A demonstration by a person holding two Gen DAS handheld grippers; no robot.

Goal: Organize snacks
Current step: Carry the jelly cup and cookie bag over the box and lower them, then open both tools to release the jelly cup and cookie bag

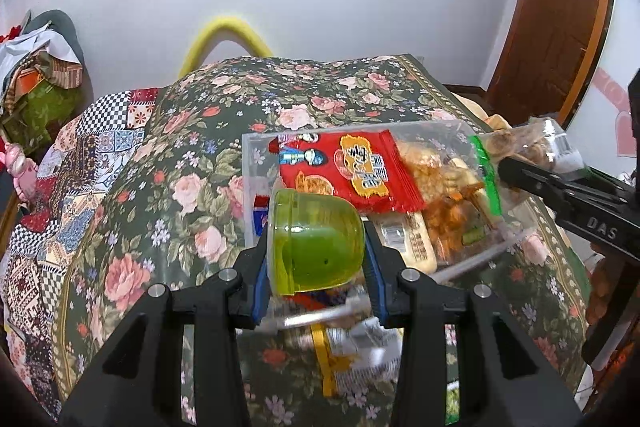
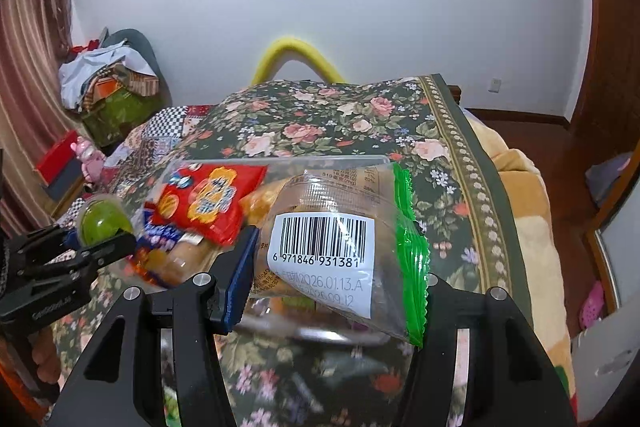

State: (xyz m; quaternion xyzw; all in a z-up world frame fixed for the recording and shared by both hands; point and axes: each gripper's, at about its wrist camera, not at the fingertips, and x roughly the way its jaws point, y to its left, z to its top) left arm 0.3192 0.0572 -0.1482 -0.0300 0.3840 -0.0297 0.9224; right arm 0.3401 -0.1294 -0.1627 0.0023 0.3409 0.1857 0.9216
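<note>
While both loads hung above the clear bin (image 1: 256,163) on the floral bed (image 1: 168,155), the step was depositing. Left gripper (image 1: 318,259): jaws pinching the green jelly cup (image 1: 316,243). Right gripper (image 2: 332,267): jaws pinching the barcoded pastry bag (image 2: 340,227). Judged next: lower each into the bin, then part the jaws.

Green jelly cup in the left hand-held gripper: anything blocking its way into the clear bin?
Partly. The green jelly cup hangs at the clear bin's near left corner. The red snack packet lies across the bin's middle and the right hand-held gripper's clear green-edged packet hangs over its right. Only the left corner looks free.
</note>
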